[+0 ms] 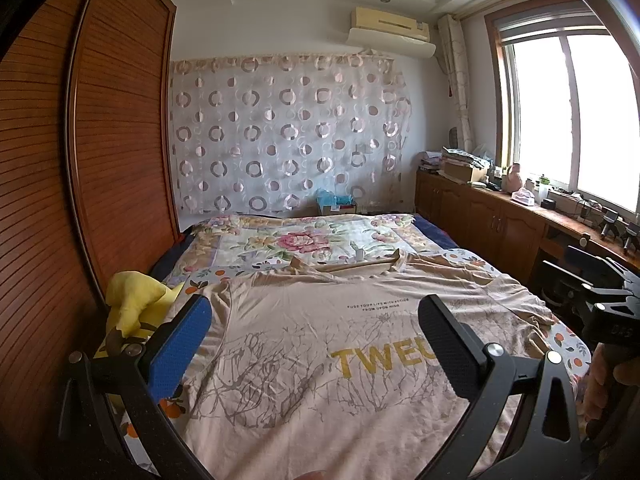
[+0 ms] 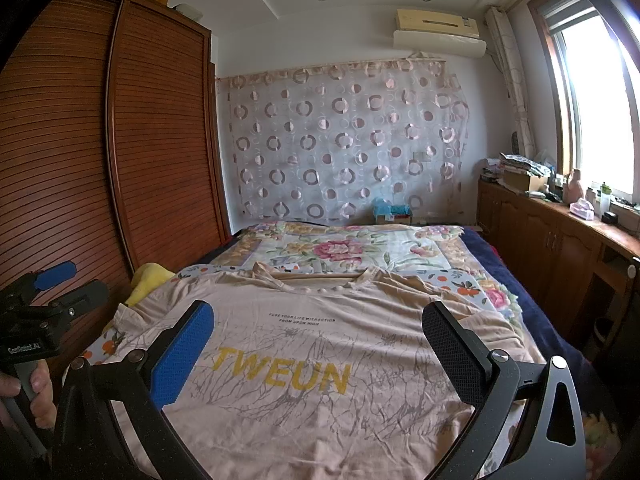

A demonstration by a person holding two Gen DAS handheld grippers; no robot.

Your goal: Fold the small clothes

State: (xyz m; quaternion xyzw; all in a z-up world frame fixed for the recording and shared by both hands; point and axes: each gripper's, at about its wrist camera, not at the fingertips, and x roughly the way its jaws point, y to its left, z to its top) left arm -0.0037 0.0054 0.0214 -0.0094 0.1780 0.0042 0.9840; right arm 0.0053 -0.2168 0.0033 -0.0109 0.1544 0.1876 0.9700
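The left gripper (image 1: 314, 346) hangs spread wide over the bed, nothing between its blue pad and its black pad, both clear of the cloth below. The right gripper (image 2: 318, 354) is spread the same way — empty, held just above the fabric. In the right wrist view the left gripper shows again at the far left edge, with a hand (image 2: 24, 396) wrapped around its handle.

Under both lies the T-shirt (image 1: 320, 380), pinkish-beige, spread flat and front side up on the bed (image 2: 568, 344), collar pointing away toward the far wall. Yellow letters reading TWEUN run across its chest, with two small lines of dark print above and a grey branch pattern around them. One sleeve is rumpled toward the window side; the hem reaches the near edge of each view.

A floral quilt (image 1: 304, 240) covers the bed beyond the collar. A yellow plush toy (image 1: 132, 304) sits just beside the shirt on the wardrobe side, against the slatted wooden wardrobe (image 1: 100, 152). A circle-patterned curtain (image 2: 348, 140) hangs on the far wall — an air conditioner (image 2: 438, 32) above it, a cluttered wooden counter (image 2: 560, 220) beneath the window
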